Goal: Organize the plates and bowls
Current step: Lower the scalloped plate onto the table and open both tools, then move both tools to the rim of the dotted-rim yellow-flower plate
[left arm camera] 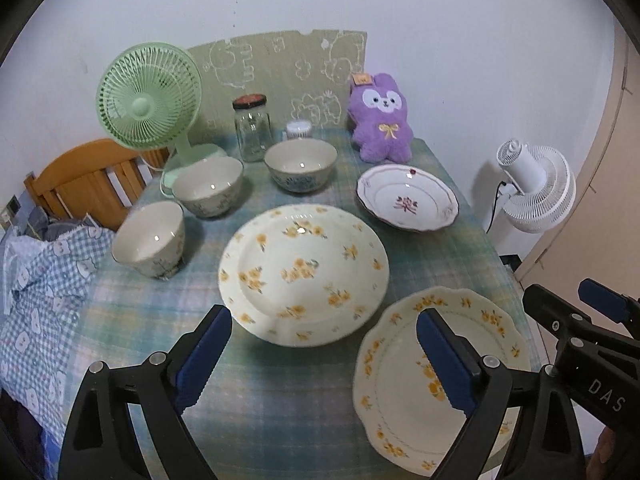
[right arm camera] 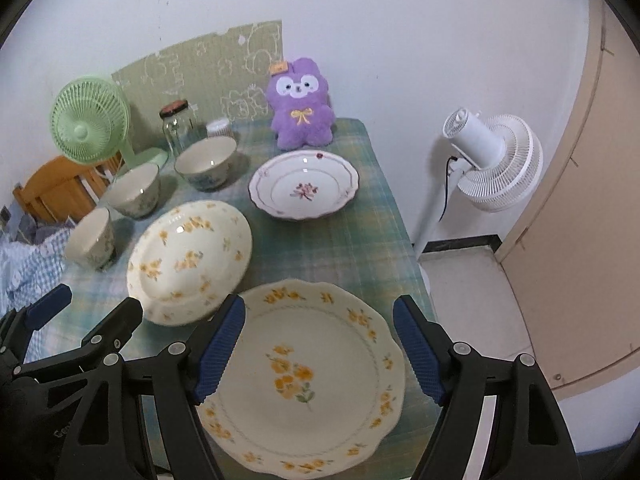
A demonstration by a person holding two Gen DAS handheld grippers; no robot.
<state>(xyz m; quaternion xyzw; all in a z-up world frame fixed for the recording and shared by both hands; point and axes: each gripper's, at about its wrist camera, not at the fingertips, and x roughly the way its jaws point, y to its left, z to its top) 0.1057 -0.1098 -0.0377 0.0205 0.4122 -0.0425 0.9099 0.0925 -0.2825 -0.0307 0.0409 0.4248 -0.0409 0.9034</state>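
Three cream bowls (left arm camera: 150,240) (left arm camera: 208,188) (left arm camera: 301,164) stand at the left and back of the table. A deep plate with scattered yellow flowers (left arm camera: 304,272) lies in the middle. A scalloped yellow-flower plate (right arm camera: 304,376) lies at the near right, and a white plate with a red flower (left arm camera: 408,200) behind it. My left gripper (left arm camera: 322,320) hangs open above the deep plate's near rim, holding nothing. Above the scalloped plate my right gripper (right arm camera: 320,304) is open and empty too. Neither gripper touches a dish.
A green desk fan (left arm camera: 150,96), a glass jar (left arm camera: 252,128), a small white cup (left arm camera: 298,128) and a purple plush (left arm camera: 380,116) line the back. A wooden chair (left arm camera: 88,176) and checked cloth (left arm camera: 40,280) are left; a white floor fan (right arm camera: 492,164) stands right of the table edge.
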